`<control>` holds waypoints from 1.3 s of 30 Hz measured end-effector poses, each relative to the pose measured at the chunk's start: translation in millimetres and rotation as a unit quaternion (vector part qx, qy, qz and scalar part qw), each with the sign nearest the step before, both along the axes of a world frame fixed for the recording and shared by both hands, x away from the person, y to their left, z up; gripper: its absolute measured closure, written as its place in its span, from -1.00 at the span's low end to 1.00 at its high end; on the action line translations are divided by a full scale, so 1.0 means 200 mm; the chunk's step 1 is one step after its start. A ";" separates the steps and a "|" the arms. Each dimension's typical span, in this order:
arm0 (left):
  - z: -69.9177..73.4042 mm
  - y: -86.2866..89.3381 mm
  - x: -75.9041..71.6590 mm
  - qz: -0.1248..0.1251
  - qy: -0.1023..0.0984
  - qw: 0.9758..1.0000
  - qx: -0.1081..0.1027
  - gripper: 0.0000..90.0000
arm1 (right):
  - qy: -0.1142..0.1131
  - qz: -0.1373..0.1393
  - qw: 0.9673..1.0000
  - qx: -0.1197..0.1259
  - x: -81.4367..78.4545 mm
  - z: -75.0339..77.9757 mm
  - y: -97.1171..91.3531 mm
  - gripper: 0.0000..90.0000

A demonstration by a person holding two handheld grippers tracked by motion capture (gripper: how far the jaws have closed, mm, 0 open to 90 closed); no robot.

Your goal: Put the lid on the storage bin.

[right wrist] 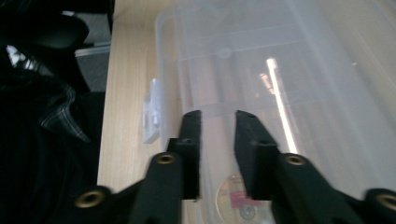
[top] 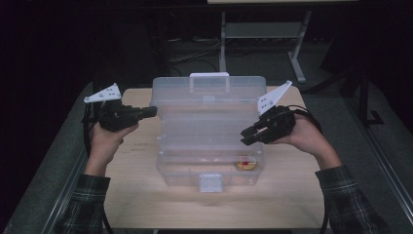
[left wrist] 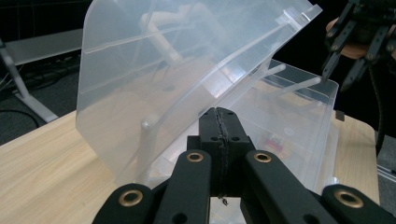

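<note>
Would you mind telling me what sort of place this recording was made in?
Probably a lab or workshop: a light wooden table holding a clear plastic box, a metal-framed desk behind it, and cables trailing across the dark floor.

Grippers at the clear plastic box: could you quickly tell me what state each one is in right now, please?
Left gripper: closed, holding nothing, beside the clear box.
Right gripper: open, nothing between its jaws, over the box's right side.

Right gripper (right wrist: 217,140): jaws parted, rising from bottom centre, nothing between them. Clear plastic box (right wrist: 280,70) across centre and right. Round red-labelled item (right wrist: 231,196) inside, bottom centre. White latch (right wrist: 152,116) left of jaws. Wooden table (right wrist: 126,70). Plaid sleeve (right wrist: 60,116) at left.
</note>
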State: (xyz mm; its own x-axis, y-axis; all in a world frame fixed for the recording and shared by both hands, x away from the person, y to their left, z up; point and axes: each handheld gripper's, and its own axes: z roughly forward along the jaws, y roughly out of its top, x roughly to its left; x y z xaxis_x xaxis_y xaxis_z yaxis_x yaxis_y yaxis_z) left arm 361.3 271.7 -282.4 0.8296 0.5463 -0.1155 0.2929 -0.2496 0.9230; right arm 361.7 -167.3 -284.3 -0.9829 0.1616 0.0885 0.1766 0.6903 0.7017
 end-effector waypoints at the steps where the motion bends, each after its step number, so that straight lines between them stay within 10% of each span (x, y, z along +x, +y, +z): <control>1: 0.00 0.00 0.00 0.000 0.000 1.000 0.000 1.00 | -0.003 -0.011 1.000 0.005 0.00 0.01 -0.02 0.67; 14: -0.02 0.01 -0.01 0.003 0.003 1.000 -0.001 1.00 | -0.002 -0.090 0.993 0.074 0.00 -0.01 -0.23 1.00; 24: -0.03 0.01 -0.02 0.003 0.001 1.000 0.001 1.00 | -0.019 -0.150 0.981 0.121 -0.01 -0.03 -0.36 1.00; 39: -0.06 0.01 -0.05 -0.007 -0.004 1.000 -0.001 1.00 | -0.036 -0.170 0.972 0.159 -0.03 -0.04 -0.41 1.00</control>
State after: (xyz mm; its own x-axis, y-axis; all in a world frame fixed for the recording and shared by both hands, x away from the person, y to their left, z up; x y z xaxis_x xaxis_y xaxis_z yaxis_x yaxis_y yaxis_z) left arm 351.2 273.7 -293.6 0.8382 0.5341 -0.1107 0.2823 -0.2511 0.9259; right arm 355.9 -248.7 -293.2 -0.8829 0.4540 0.1199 0.2991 0.3467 0.8890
